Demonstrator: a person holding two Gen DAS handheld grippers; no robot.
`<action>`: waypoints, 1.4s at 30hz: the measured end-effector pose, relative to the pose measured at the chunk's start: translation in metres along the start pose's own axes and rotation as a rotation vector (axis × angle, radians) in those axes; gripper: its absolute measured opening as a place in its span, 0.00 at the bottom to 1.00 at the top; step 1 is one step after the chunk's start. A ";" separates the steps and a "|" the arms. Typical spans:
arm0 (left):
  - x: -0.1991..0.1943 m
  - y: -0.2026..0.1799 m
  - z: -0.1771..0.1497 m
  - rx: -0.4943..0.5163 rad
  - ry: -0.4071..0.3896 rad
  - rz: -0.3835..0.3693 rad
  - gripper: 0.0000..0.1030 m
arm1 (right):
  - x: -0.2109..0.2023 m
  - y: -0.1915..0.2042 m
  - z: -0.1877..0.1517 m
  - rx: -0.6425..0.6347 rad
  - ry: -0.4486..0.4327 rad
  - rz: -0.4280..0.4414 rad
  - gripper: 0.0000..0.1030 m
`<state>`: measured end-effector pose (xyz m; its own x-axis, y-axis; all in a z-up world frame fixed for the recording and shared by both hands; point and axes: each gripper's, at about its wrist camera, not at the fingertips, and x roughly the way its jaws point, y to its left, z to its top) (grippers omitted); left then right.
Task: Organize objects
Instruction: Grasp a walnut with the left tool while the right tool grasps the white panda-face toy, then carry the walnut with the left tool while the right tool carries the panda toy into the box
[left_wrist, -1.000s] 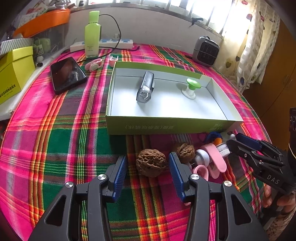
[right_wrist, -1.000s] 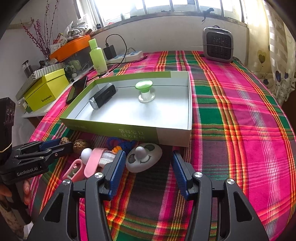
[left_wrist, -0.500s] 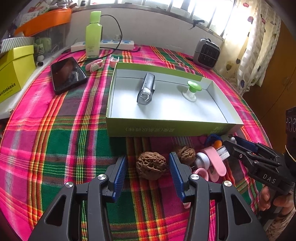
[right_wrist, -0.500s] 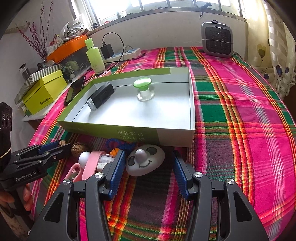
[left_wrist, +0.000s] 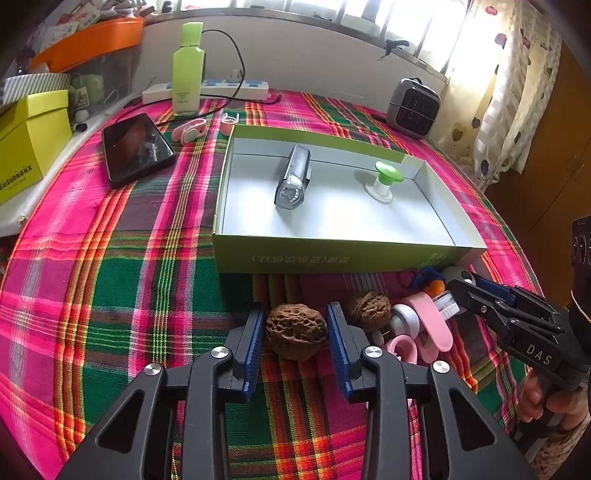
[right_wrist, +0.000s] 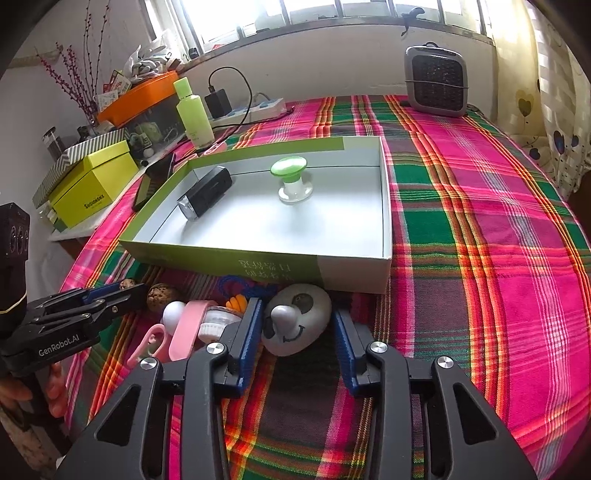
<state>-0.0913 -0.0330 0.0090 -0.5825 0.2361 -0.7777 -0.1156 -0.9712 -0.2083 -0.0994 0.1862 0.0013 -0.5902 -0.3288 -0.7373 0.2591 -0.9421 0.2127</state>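
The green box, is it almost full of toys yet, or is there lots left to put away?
Not nearly. The green box holds only a bike light and a green-topped knob. The left gripper has just closed on a walnut; the right gripper has been closing around the panda-face toy, one pad not clearly touching. A second walnut, pink clips and a small brush wait outside.

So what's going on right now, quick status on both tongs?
Left tongs closing on walnut, pads touching. Right tongs closing around panda-face toy, right pad still clear. Green box just ahead, nothing blocking.
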 end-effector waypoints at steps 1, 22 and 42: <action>0.000 0.000 0.000 -0.001 -0.001 0.000 0.30 | 0.000 0.000 0.000 0.000 -0.003 0.000 0.35; -0.002 -0.005 -0.002 0.004 -0.003 -0.011 0.30 | -0.009 0.000 -0.002 0.007 -0.026 0.008 0.31; -0.014 -0.015 0.010 0.035 -0.035 -0.034 0.30 | -0.025 0.002 0.007 0.008 -0.067 0.016 0.31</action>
<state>-0.0892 -0.0221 0.0286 -0.6058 0.2688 -0.7488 -0.1642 -0.9632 -0.2129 -0.0896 0.1923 0.0241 -0.6360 -0.3469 -0.6893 0.2630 -0.9372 0.2290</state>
